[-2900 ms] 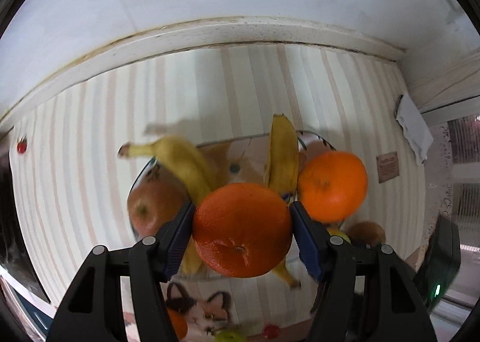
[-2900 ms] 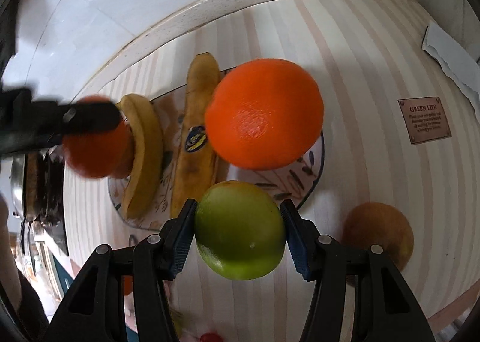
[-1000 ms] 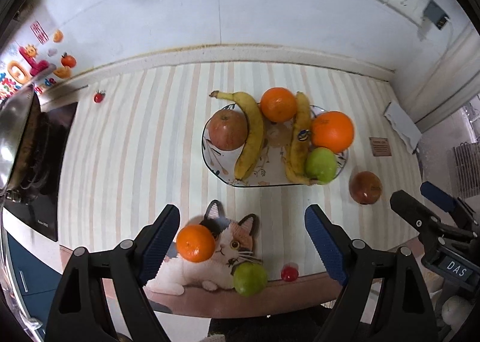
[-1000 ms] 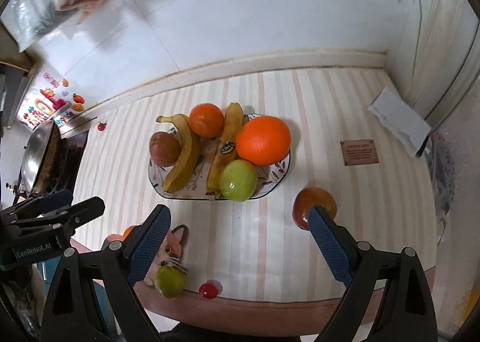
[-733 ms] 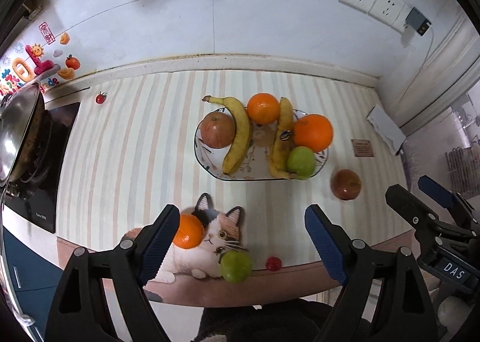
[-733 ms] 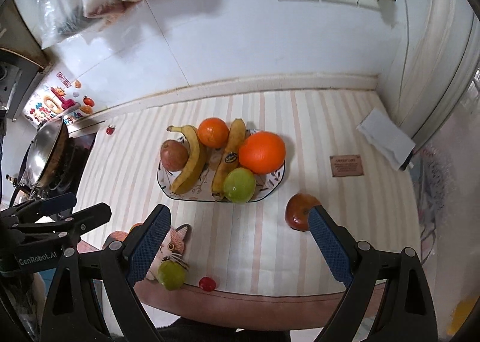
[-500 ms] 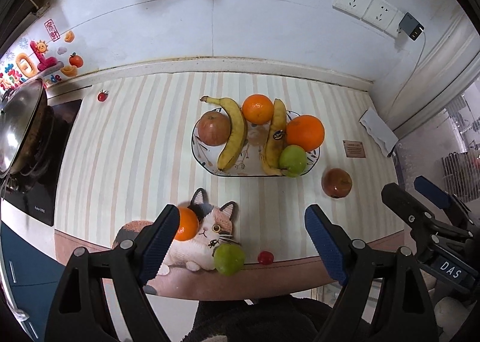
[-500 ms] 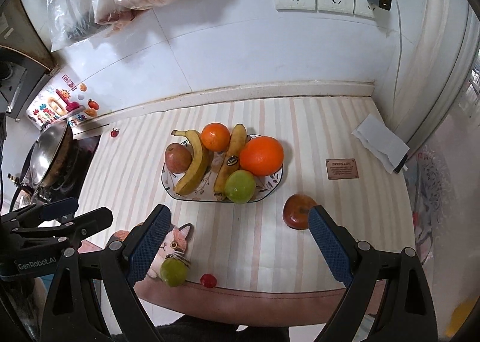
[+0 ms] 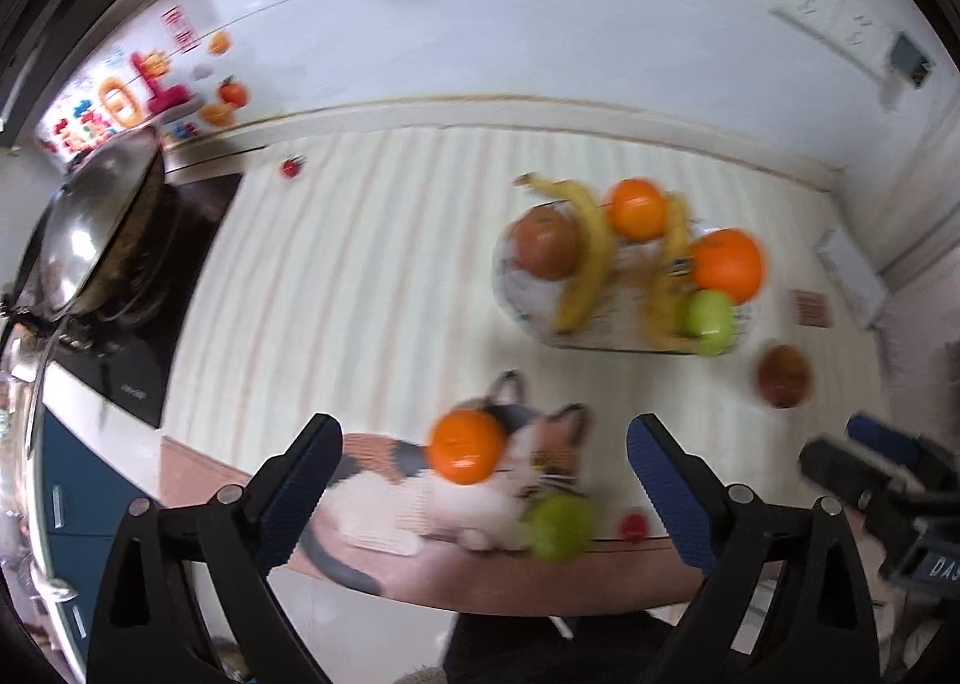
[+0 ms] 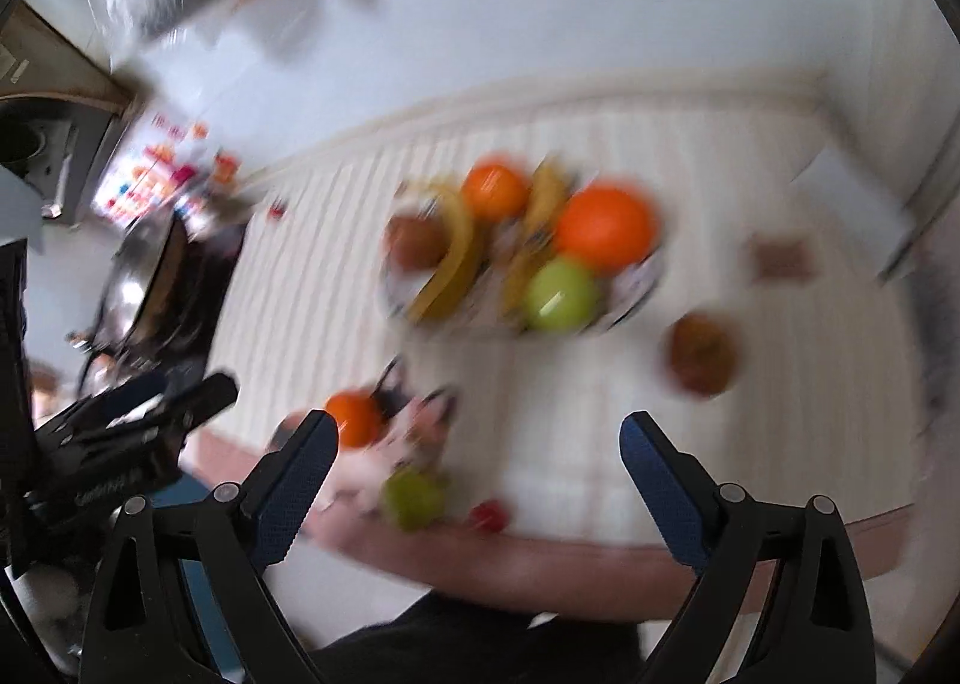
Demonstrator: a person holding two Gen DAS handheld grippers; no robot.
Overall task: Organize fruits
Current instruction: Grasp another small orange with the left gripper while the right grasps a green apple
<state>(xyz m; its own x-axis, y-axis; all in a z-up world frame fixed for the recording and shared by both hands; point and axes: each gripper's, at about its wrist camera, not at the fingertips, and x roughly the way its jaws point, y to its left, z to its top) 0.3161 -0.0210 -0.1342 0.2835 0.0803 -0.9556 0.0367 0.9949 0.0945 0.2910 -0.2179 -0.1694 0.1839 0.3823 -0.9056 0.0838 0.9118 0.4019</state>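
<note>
Left gripper [image 9: 483, 495] and right gripper [image 10: 474, 492]: spread wide, empty, above desk [image 9: 360, 288], near plate [image 9: 522, 312].

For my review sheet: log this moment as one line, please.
phase: between picks | left gripper: open, empty, jaws just widened | right gripper: open, empty | plate: loaded | loose: orange, green apple, red apple

A home kitchen: a steel wok [image 9: 96, 228] on a black hob [image 9: 150, 336], a striped countertop [image 9: 360, 288], white wall sockets [image 9: 840, 27], colourful magnets [image 9: 138, 96], and a patterned plate of fruit [image 9: 528, 312].
</note>
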